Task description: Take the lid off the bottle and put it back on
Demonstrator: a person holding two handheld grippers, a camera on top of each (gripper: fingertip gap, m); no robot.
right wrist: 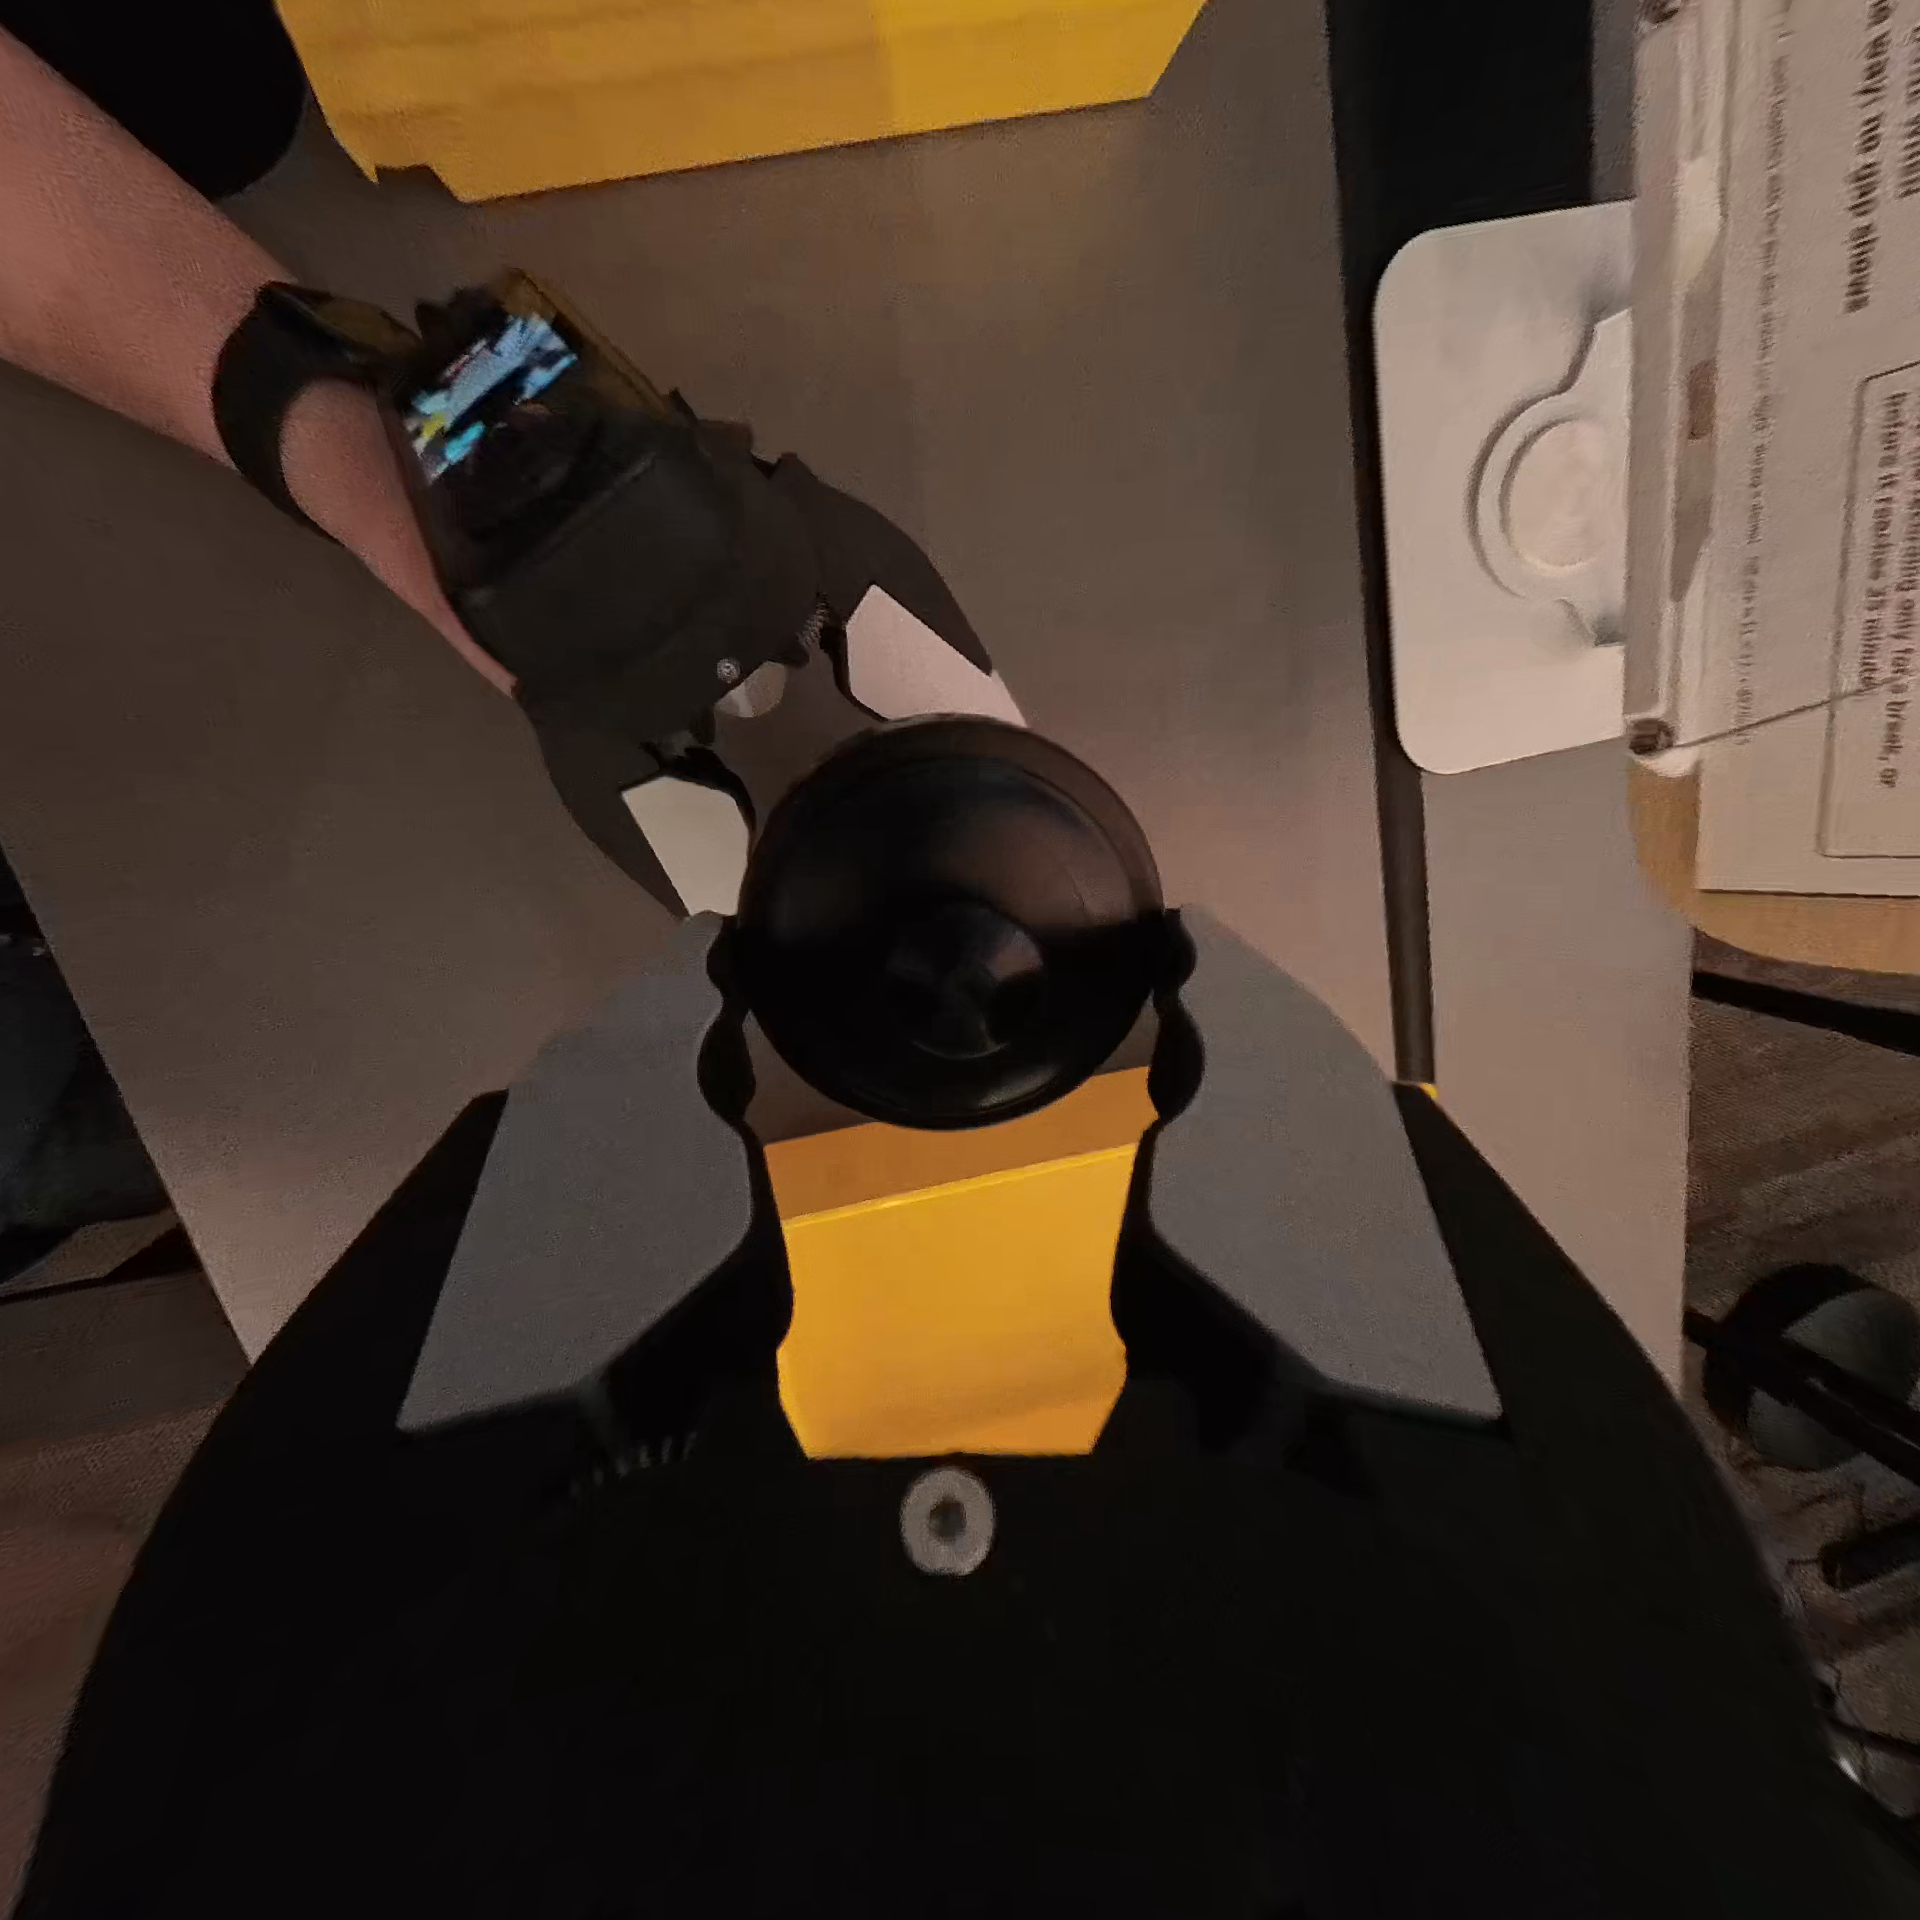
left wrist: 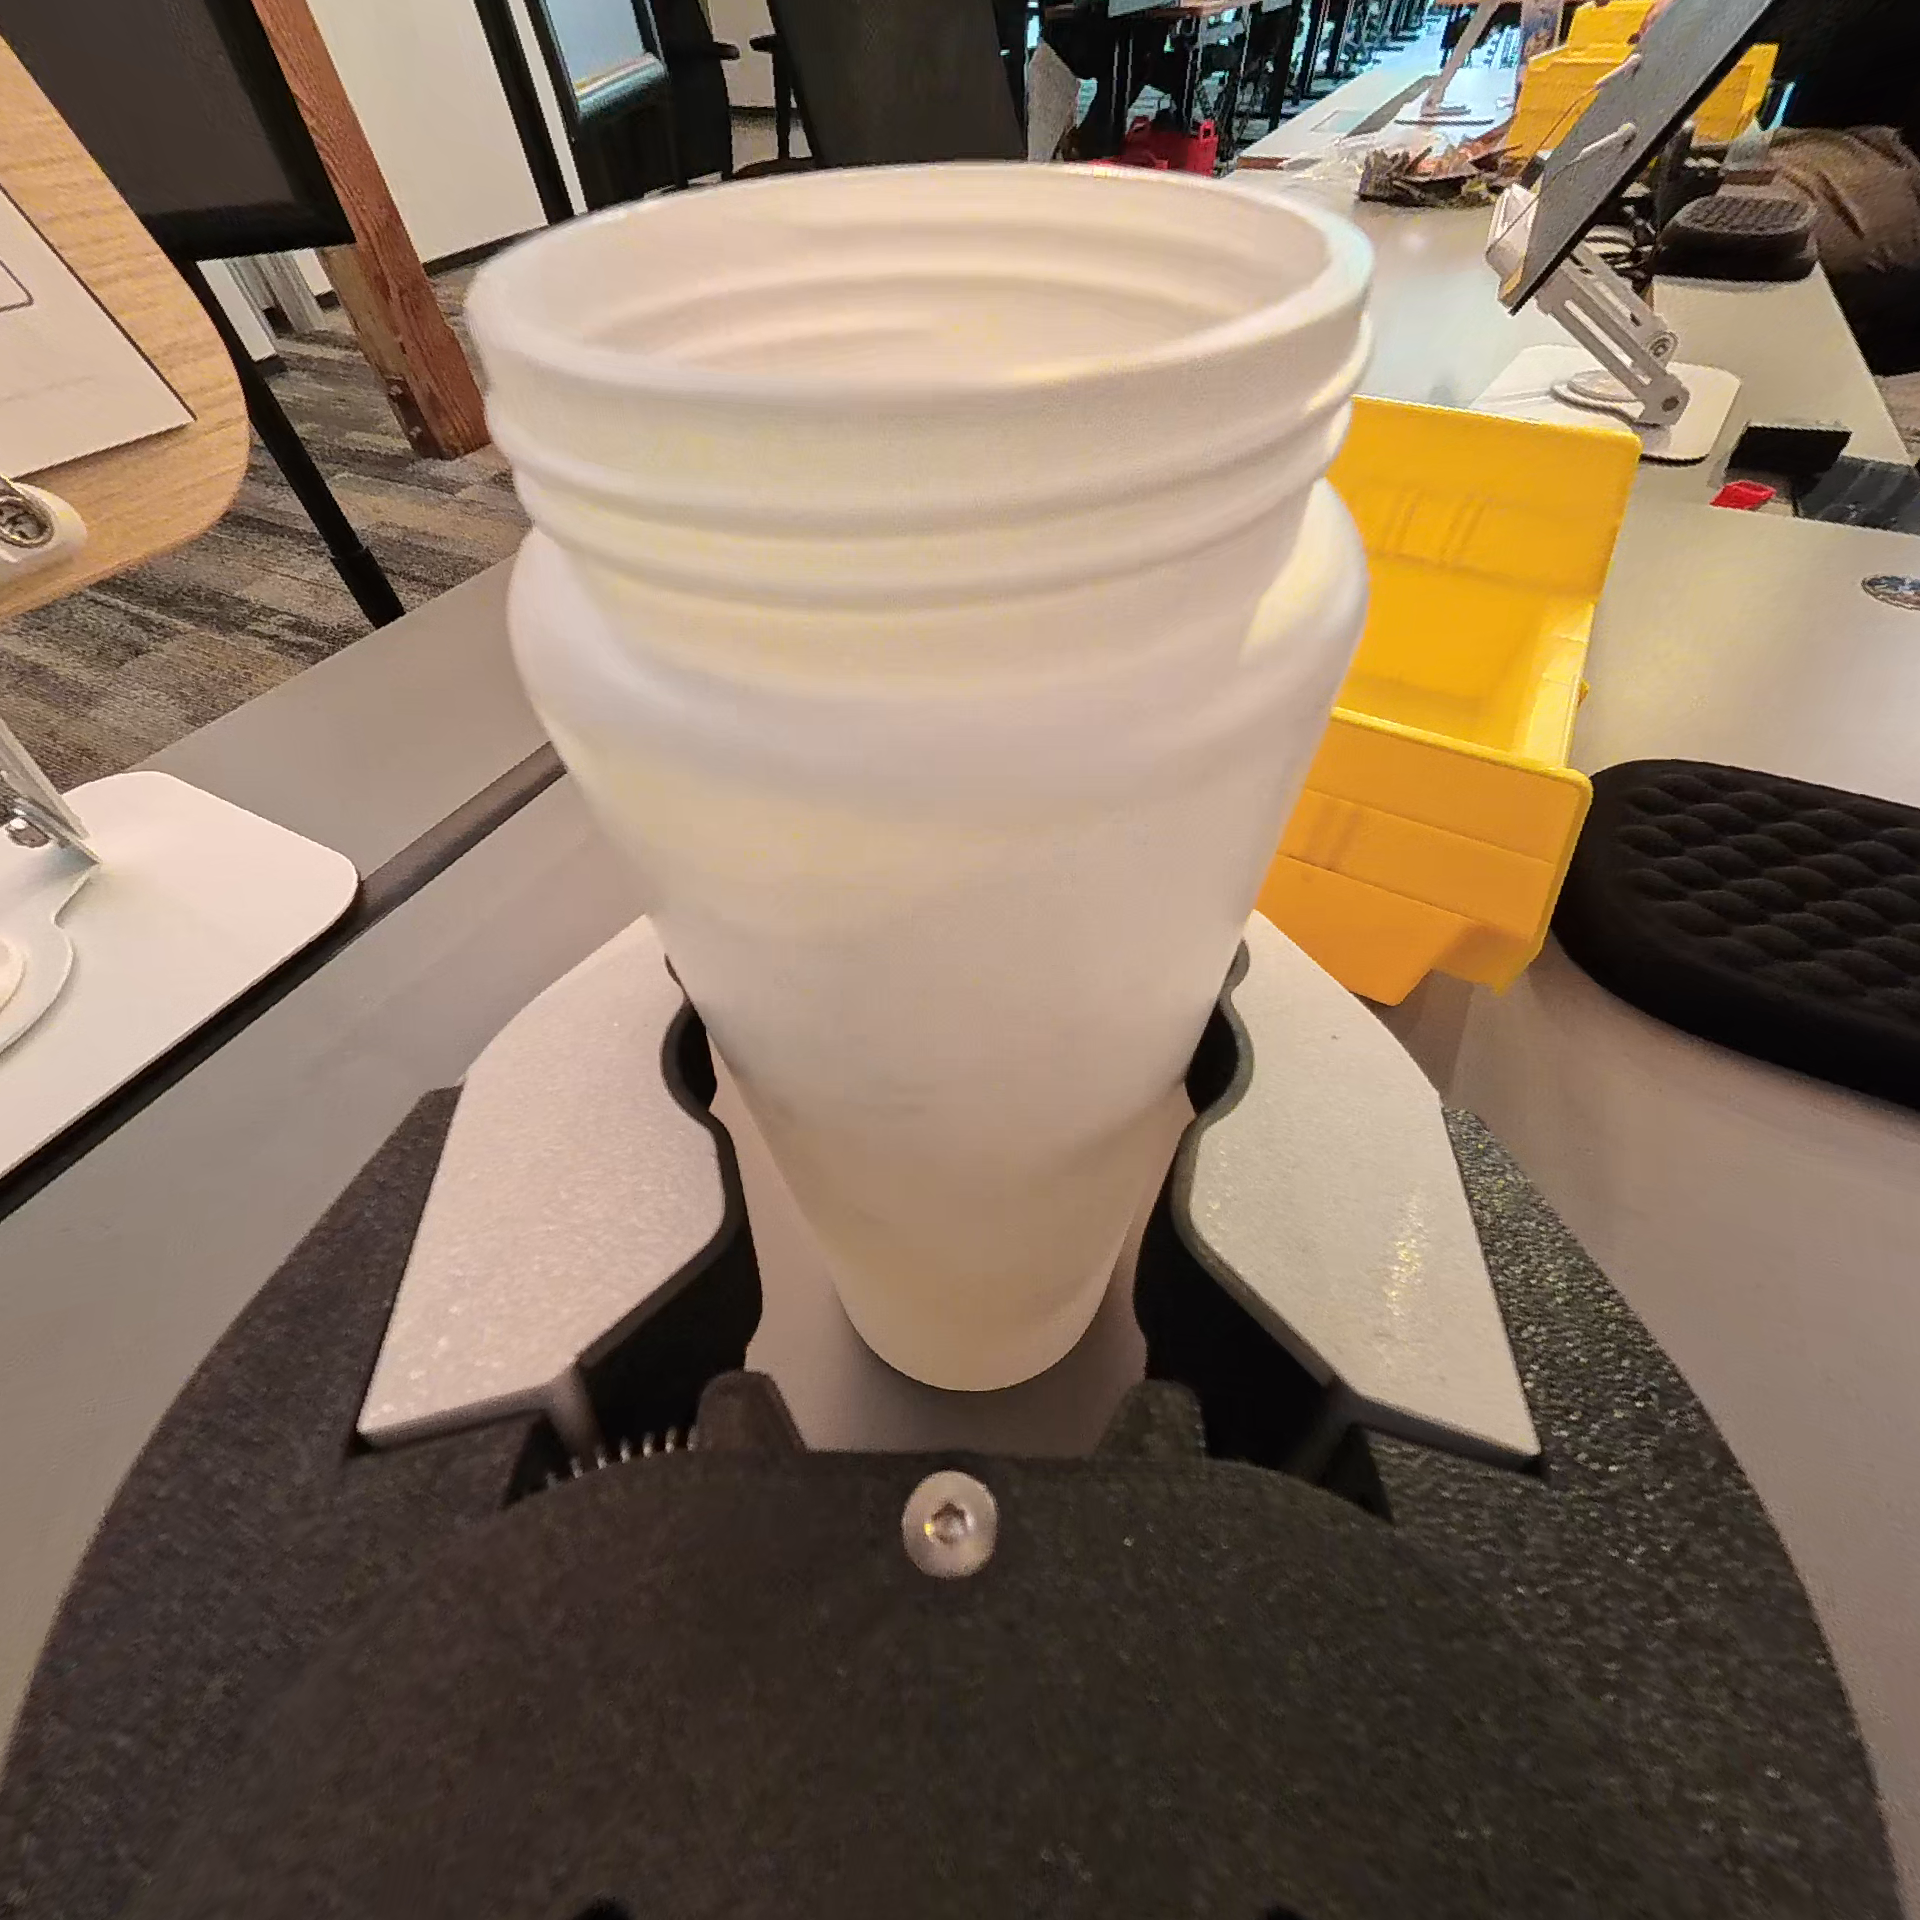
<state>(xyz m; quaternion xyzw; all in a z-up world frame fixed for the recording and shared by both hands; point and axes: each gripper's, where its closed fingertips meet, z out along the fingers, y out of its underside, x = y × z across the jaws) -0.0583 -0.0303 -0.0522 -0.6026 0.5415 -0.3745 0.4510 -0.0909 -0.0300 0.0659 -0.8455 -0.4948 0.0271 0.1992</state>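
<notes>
The left tongs [left wrist: 951, 1049] are clenched around the lower body of a white bottle [left wrist: 925, 727], their grey fingers [left wrist: 561, 1195] pressing it from both sides. The bottle stands upright on the grey tabletop [left wrist: 312, 935] with its mouth uncovered, so the bare screw threads around the wide neck are in plain sight. Just behind it and to its right sits a yellow bin [left wrist: 1455, 707], and a black padded rest [left wrist: 1766, 925] lies farther right on the same surface. At the left edge a white stand base [left wrist: 177, 925] rests on an adjoining surface. In the right wrist view, the right tongs [right wrist: 948, 956] grip a black lid [right wrist: 951, 914] by its rim, a fingertip on either side, the lid held in the air with one round face toward the camera. Directly beyond it the left tongs [right wrist: 852, 790] appear again, strapped to a person's hand [right wrist: 343, 478], with slivers of the white bottle [right wrist: 935, 665] showing between their dark fingers. The lid hides the rest of the bottle, so how close the two are cannot be told. A yellow bin [right wrist: 727, 94] lies at the top of that view and a yellow surface [right wrist: 951, 1278] shows between the right fingers.
</notes>
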